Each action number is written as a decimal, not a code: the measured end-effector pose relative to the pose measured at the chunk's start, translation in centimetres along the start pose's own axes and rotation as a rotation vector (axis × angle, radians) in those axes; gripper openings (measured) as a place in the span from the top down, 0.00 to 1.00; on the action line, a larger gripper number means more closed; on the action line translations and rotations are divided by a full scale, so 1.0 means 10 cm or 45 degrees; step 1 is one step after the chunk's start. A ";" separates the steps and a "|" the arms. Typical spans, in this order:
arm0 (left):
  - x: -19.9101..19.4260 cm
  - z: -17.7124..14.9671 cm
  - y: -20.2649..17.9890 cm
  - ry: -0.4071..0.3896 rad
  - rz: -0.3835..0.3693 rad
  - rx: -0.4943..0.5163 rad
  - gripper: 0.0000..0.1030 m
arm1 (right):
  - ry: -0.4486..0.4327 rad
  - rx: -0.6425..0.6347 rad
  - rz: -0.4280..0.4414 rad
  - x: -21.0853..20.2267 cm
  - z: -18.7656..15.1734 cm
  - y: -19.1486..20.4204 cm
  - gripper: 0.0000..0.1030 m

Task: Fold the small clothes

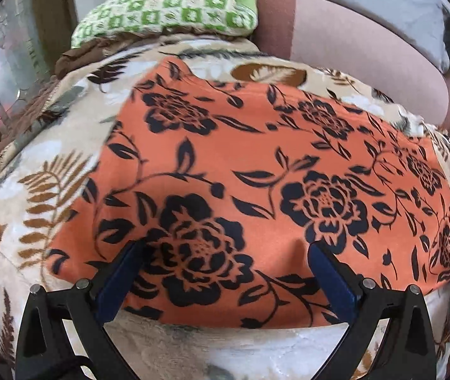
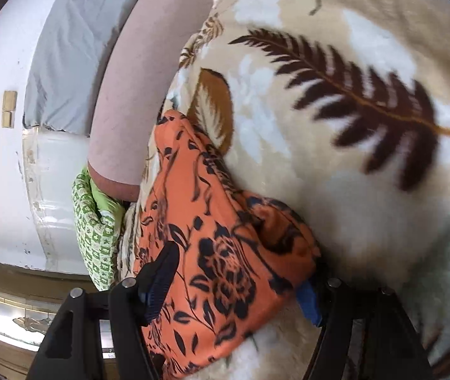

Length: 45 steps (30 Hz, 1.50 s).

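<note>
The orange cloth [image 1: 256,196] lies spread flat on the leaf-print blanket [image 1: 35,190], below the green pillow [image 1: 168,3]. Left claw [image 1: 228,253] stands wide open over the cloth's near edge, gripping nothing. Right claw [image 2: 237,272] is open around a bunched corner of the cloth [image 2: 225,253]; whether it pinches cannot be told. Judged step: taking hold for a fold. Next move calls for closing on the edge, then carrying it across evenly.

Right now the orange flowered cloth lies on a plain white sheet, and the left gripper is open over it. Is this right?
Not quite. The orange flowered cloth lies on a beige blanket with a fern print, as the left wrist view shows. The left gripper is indeed open over it.
</note>
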<state>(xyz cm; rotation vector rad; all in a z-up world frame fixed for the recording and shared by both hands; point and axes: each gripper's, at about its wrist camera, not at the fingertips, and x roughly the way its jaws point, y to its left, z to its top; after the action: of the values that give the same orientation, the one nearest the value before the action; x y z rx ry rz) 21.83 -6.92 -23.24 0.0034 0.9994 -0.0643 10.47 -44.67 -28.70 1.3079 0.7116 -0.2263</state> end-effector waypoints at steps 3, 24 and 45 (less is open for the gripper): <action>0.02 0.03 0.04 -0.004 0.061 0.016 0.00 | -0.016 -0.045 0.042 0.11 0.01 0.10 0.33; 0.03 0.12 0.38 -0.017 0.244 0.044 0.00 | -0.079 -0.210 -0.060 0.27 -0.09 0.49 0.80; -0.14 0.20 0.56 -0.122 0.243 -0.007 0.00 | -0.023 -0.121 -0.092 0.35 -0.03 0.37 0.80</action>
<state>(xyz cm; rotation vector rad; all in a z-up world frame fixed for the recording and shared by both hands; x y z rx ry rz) 23.05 -1.31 -21.14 0.0897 0.8996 0.1118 15.06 -42.53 -27.84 1.1894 0.7464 -0.2594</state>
